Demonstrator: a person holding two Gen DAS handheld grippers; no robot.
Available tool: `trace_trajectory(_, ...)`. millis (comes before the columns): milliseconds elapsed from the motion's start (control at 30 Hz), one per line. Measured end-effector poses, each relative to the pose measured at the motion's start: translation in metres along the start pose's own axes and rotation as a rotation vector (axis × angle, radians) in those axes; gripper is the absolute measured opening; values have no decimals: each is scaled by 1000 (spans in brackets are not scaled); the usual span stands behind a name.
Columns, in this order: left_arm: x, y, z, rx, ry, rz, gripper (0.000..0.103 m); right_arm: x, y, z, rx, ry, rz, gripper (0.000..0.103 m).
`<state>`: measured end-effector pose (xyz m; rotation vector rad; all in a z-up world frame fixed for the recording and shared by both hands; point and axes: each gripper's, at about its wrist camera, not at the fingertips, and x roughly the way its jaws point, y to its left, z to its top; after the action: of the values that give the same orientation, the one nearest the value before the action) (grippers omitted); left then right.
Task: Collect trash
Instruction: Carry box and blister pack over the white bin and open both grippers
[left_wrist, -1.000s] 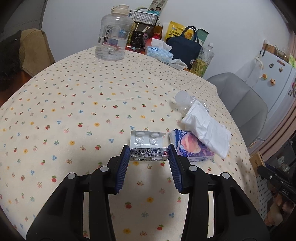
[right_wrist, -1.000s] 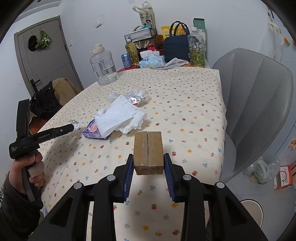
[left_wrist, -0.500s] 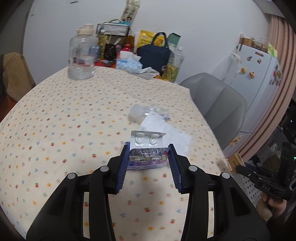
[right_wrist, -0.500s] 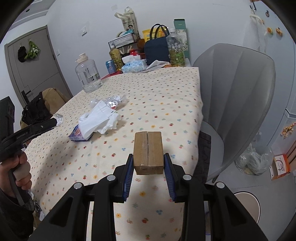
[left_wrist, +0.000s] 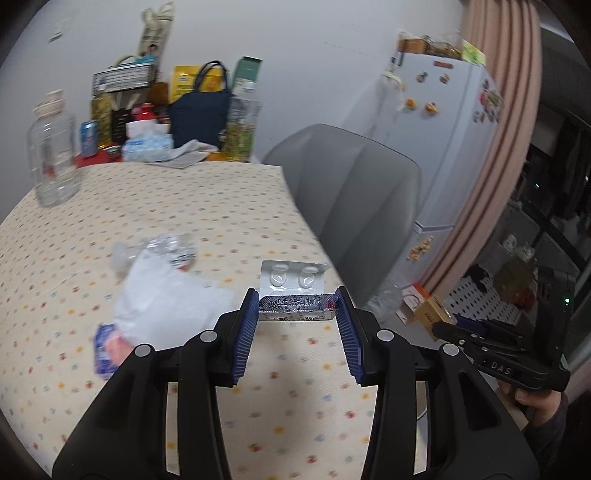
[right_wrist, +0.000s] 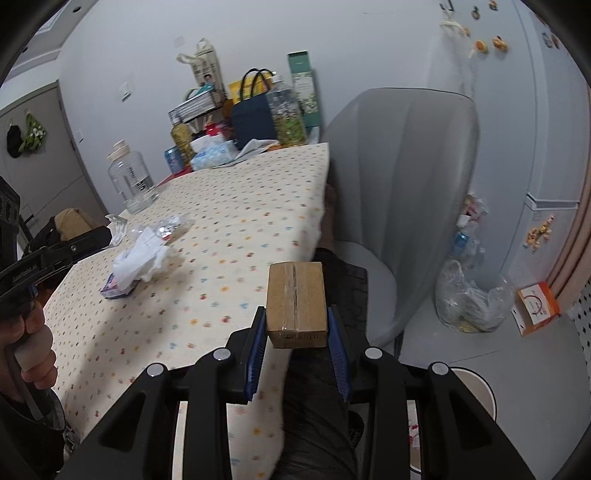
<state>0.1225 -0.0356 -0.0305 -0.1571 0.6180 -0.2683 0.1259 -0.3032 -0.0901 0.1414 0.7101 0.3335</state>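
Note:
My left gripper (left_wrist: 297, 308) is shut on a silver pill blister pack (left_wrist: 293, 290) and holds it above the table's right edge. My right gripper (right_wrist: 296, 321) is shut on a small brown cardboard box (right_wrist: 296, 304) and holds it past the table edge, over a dark lap. On the flowered tablecloth (right_wrist: 229, 229) lie a crumpled white tissue (right_wrist: 146, 260), a tissue packet (left_wrist: 107, 347) and a crushed clear plastic bottle (left_wrist: 166, 247). A clear trash bag (right_wrist: 469, 299) sits on the floor by the grey chair. The white rim of a bin (right_wrist: 476, 384) shows at lower right.
A grey chair (right_wrist: 402, 192) stands at the table's right side. A big water jug (right_wrist: 131, 181), a navy bag (right_wrist: 253, 114), bottles and boxes crowd the table's far end. A white fridge (left_wrist: 439, 140) stands behind. An orange card (right_wrist: 537, 306) lies on the floor.
Both grippers have swung right with their loads, away from the table middle toward its right edge. The floor, the trash bag and the bin rim have come into the right wrist view.

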Motion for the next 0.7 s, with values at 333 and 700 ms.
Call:
trace_trajectory(333, 43, -86, 15, 115, 33, -116, 43, -16, -55, -13, 78, -14, -81, 32)
trace_trajectory(700, 85, -158, 15, 197, 85, -217, 43, -26, -106, -29, 154, -16, -155, 32)
